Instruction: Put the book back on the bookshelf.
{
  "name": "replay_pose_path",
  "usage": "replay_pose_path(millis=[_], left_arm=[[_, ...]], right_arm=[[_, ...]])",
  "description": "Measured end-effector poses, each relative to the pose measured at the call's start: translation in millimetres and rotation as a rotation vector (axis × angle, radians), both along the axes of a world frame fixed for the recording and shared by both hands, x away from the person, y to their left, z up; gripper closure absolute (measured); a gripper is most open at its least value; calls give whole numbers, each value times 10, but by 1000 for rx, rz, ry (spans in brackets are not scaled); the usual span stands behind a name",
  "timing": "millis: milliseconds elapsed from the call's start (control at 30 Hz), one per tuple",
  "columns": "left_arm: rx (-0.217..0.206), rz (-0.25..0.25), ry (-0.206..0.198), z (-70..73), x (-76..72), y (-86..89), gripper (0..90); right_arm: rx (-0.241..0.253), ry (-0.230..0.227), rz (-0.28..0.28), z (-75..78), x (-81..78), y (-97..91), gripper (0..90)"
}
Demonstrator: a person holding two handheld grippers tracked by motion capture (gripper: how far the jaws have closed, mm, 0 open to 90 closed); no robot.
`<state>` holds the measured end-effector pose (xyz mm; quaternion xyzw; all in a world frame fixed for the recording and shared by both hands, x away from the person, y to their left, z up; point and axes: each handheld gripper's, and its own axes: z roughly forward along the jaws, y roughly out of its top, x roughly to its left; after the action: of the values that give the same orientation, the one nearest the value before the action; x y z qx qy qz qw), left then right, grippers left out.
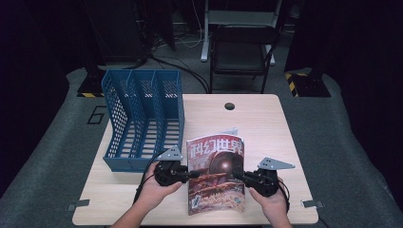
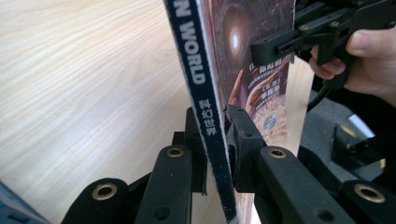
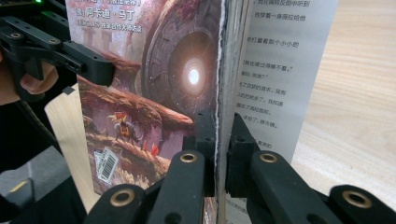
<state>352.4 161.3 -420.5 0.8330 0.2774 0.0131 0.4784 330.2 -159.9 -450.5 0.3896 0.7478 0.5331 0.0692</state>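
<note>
Light wood table (image 1: 266, 128) on grey floor (image 1: 342, 142), dark rm w/ chair (image 1: 242, 42).

I work in a dim lab: black equipment stands (image 1: 304, 80), floor cables (image 1: 185, 71) and a folding chair (image 1: 242, 47) fill the frame's top.

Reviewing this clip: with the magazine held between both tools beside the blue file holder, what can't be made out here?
- High view: the magazine's lower edge; whether it touches the table can't be told.
- High view: the left tool and right tool pads, too small to judge grip.
- Left gripper view: the blue file holder, cut by the frame edge.
- Right gripper view: inner-page text, too small.
</note>
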Motion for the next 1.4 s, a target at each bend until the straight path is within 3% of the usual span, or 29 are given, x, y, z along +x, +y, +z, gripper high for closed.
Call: replay_pose_path(millis=[100,200,267,300,333,600,800,967,1133,1400], left_arm=[[20,-1,-29,51,-14,16,802],[6,25,-49,101,-37,33,816],[19,29,-70,130,-44,52,828],[29,36,-95,147,-54,62,831],[33,42,-105,161,-62,73,833],[41,60,-156,227,-164,92,836],[64,62,-210,191,-212,87,837],[59,73,-206,154,-221,118,837],[57,79,-185,113,-255,114,836],[53,62,-196,90,-297,142,834]], right_arm=[[-19,-34,-1,63,-11,17,869],[-21,-60,-4,107,-26,35,870],[-35,-88,-11,127,-40,60,871],[-44,-98,-13,134,-46,70,871],[-55,-130,-16,146,-51,87,871],[-85,-212,-36,190,-60,189,870],[-78,-222,-45,131,-46,216,868],[-91,-246,-38,109,-37,258,864],[-89,-223,-26,75,-30,249,853],[-81,-203,-22,46,-51,228,769]])
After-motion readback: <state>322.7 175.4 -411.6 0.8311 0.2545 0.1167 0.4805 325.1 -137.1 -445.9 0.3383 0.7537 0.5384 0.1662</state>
